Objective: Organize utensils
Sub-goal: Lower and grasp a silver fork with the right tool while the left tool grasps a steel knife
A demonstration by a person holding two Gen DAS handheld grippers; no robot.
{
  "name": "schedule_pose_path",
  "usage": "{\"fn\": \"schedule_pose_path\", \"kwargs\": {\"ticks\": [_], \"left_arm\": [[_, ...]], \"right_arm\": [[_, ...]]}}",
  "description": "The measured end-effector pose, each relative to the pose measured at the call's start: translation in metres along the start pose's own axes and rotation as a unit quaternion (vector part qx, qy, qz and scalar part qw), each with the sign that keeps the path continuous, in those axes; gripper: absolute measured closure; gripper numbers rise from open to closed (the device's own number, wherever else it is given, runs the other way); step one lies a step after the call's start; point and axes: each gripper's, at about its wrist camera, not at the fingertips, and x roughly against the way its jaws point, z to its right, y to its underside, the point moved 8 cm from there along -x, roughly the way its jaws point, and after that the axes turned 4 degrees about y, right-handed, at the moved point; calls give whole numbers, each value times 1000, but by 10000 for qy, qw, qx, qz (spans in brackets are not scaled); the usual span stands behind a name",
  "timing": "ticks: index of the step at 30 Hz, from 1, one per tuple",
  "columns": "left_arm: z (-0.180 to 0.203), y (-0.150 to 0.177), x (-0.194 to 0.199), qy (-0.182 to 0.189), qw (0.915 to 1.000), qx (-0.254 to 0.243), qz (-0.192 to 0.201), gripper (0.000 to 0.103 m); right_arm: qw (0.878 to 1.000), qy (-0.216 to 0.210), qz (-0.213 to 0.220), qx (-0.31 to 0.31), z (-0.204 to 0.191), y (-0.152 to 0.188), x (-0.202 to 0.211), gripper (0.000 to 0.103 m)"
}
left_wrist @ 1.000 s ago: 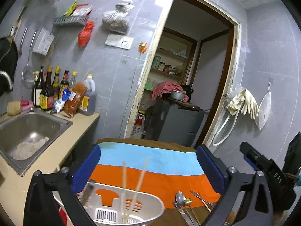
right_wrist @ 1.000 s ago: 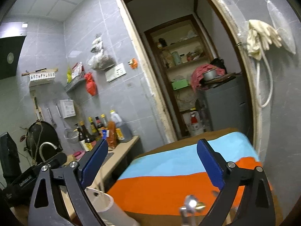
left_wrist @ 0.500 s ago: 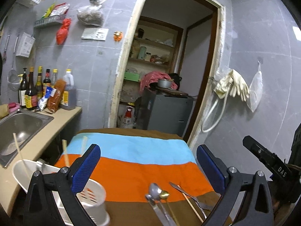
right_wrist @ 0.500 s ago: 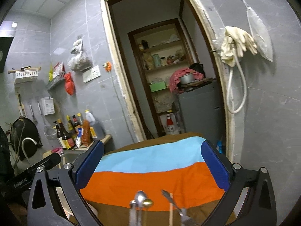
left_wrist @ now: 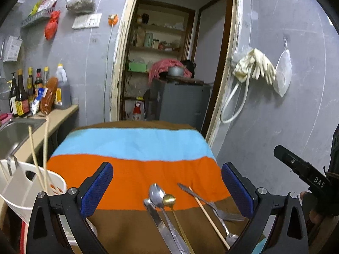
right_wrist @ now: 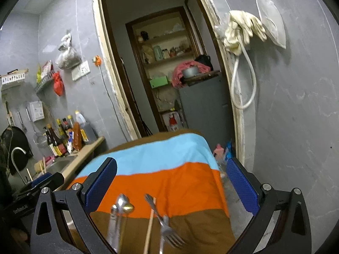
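A second ago the left gripper looked straight down over the white caddy, which filled the space between its fingers; now that caddy sits off to its left, outside the left finger, and the loose cutlery lies between the fingers instead. The right gripper has swung the same way: the doorway that stood to its right is now dead ahead, and its jaws have just been opening to their widest, with nothing clamped between them. The left jaws also stand wide apart and hold nothing. Just below and ahead of both grippers, on the brown band of a striped cloth, lie a steel spoon, a small gold spoon, a flat steel handle touching the spoons on their left, a forked steel piece and a single pale chopstick crossing under it. In the right view the fork tines point toward the camera, blurred. Two more chopsticks stand tilted in the caddy, which is slotted plastic with a cut-out handle. Left of the left gripper are a steel sink, a beige counter and a row of dark sauce bottles. Ahead, past the cloth's blue and orange bands, is an open doorway with wooden shelves and a grey cabinet. To the right, rubber gloves and a white hose hang on the grey tiled wall. The fingers' blue pads are finely dimpled on black frames.
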Motion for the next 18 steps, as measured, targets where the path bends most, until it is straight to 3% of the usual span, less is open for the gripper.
{"fn": "schedule_pose_path", "kwargs": {"ticks": [9, 18], "left_arm": [[-10, 27, -38, -188, 9986, 209, -438, 0], [-34, 42, -77, -417, 9948, 525, -764, 0]], "right_arm": [[9990, 128, -435, 6, 23, 26, -29, 2], [9938, -157, -1089, 172, 23, 51, -76, 2]]}}
